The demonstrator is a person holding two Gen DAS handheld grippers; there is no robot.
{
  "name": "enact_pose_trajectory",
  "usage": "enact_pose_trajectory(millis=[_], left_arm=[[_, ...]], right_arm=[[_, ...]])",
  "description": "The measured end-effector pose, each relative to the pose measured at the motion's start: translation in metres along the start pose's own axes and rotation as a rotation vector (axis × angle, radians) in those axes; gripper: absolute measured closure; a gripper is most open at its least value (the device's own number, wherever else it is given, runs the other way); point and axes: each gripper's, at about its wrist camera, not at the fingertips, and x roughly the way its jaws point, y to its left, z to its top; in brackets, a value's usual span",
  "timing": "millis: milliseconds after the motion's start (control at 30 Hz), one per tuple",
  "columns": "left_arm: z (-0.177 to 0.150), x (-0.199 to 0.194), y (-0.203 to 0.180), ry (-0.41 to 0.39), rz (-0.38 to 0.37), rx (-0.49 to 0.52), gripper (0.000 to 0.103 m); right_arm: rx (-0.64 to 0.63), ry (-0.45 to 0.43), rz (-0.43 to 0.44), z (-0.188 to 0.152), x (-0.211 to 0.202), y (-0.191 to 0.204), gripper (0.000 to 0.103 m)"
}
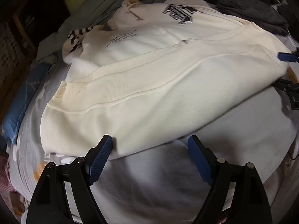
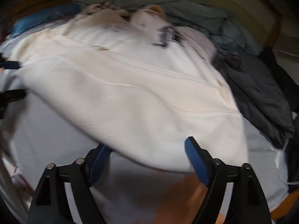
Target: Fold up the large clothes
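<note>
A cream sweatshirt (image 1: 149, 85) with dark printed lettering lies spread on a bed's pale grey sheet (image 1: 233, 134), folded over on itself, its ribbed hem running across the middle. My left gripper (image 1: 150, 140) stands open at the garment's near edge; the fabric edge lies between the blue pads (image 1: 99, 158) without being pressed. In the right wrist view the same sweatshirt (image 2: 140, 97) is blurred. My right gripper (image 2: 147, 143) is open at its near edge too, pads apart. Each view shows the other gripper at the garment's side: the right one (image 1: 286, 71), the left one (image 2: 12, 79).
Dark grey clothes (image 2: 257, 97) are piled at the right of the bed, grey-green bedding (image 2: 168, 1) at the back. A blue cloth (image 1: 24, 97) lies at the left. Orange-brown wood (image 2: 179, 201) shows beyond the sheet's near edge.
</note>
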Motion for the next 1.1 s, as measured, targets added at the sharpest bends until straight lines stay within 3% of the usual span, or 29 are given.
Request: enact_pose_trajectory(millis=[33, 100, 133, 167, 267, 400, 433, 467, 567, 667, 800, 933, 1100], left_arm=[[0.000, 0.002, 0.004, 0.002, 0.014, -0.019, 0.020], [0.003, 0.006, 0.013, -0.009, 0.129, -0.050, 0.020], [0.005, 0.007, 0.019, -0.024, 0.232, -0.070, 0.028], [0.007, 0.007, 0.025, -0.035, 0.287, -0.090, 0.035], [0.013, 0.017, 0.043, -0.027, 0.278, -0.156, 0.035], [0.026, 0.035, 0.048, -0.045, 0.429, -0.154, 0.037], [0.028, 0.040, 0.052, -0.051, 0.464, -0.182, 0.056], [0.028, 0.041, 0.055, -0.054, 0.475, -0.221, 0.093], [0.023, 0.035, 0.067, -0.074, 0.433, -0.342, 0.096], [0.017, -0.007, 0.075, -0.189, 0.374, -0.405, 0.096], [0.003, -0.061, 0.074, -0.313, 0.415, -0.402, 0.096], [-0.024, -0.089, 0.073, -0.314, 0.352, -0.441, 0.096], [-0.040, -0.078, 0.065, -0.231, 0.352, -0.409, 0.094]], right_arm=[[0.028, 0.009, -0.010, 0.000, 0.003, -0.007, 0.016], [0.060, 0.015, -0.007, 0.000, 0.005, -0.016, 0.016], [0.063, 0.011, -0.011, 0.002, 0.005, -0.018, 0.016], [0.053, 0.005, -0.017, 0.003, 0.006, -0.018, 0.021], [0.029, -0.031, -0.110, 0.005, 0.009, -0.018, 0.041], [0.077, -0.023, -0.285, 0.016, 0.021, -0.039, 0.055], [0.107, -0.010, -0.306, 0.018, 0.025, -0.047, 0.066], [0.149, 0.001, -0.279, 0.019, 0.027, -0.056, 0.071], [0.229, -0.040, -0.218, 0.021, 0.017, -0.070, 0.089], [0.221, -0.128, -0.246, 0.020, -0.009, -0.072, 0.091], [0.298, -0.212, -0.238, 0.011, -0.049, -0.081, 0.092], [0.376, -0.253, -0.199, -0.016, -0.092, -0.085, 0.092], [0.339, -0.163, -0.172, -0.031, -0.092, -0.075, 0.091]])
